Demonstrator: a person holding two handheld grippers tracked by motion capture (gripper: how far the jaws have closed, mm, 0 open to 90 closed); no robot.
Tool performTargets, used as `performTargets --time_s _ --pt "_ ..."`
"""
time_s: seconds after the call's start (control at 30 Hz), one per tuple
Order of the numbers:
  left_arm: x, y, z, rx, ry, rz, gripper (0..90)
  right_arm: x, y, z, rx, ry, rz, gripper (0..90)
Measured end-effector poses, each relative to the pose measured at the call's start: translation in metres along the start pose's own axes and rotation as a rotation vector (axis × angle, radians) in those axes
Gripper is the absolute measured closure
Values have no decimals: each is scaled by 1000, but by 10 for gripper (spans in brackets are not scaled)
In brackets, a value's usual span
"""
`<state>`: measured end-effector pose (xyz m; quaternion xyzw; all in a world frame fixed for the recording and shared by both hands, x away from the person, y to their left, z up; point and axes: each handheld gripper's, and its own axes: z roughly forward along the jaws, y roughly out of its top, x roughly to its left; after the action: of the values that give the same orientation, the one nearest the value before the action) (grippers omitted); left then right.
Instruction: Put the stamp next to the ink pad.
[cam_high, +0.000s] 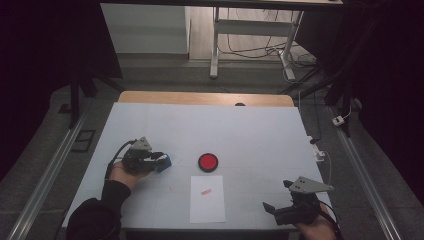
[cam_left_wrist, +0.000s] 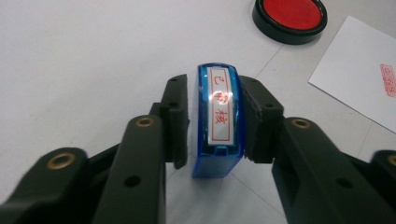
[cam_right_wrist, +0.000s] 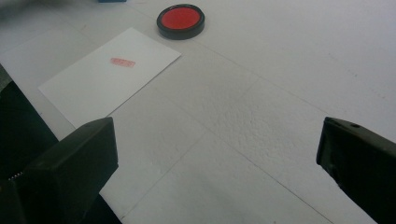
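Left hand-held gripper (cam_left_wrist: 215, 123) loosely around upright blue stamp (cam_left_wrist: 217, 116); right hand-held gripper (cam_right_wrist: 217, 154) wide, empty.

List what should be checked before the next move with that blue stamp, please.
1. Blue plastic stamp stands upright on the white table cover: ok.
2. Left gripper pads pressing the stamp: cannot tell.
3. Round red ink pad in its black case uncovered: ok.
4. White paper sheet bears a red imprint: ok.
5. Right gripper open, empty: ok.
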<state>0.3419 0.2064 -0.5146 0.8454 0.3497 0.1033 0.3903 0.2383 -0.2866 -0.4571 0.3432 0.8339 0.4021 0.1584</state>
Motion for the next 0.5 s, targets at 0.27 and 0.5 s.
performTargets --time_s 0.27,0.5 --pt "0 3 -3 -9 1 -30 526 0 0 0 2 2 1 0" --pt "-3 8 -7 -10 -10 -60 411 0 0 0 3 5 3 0"
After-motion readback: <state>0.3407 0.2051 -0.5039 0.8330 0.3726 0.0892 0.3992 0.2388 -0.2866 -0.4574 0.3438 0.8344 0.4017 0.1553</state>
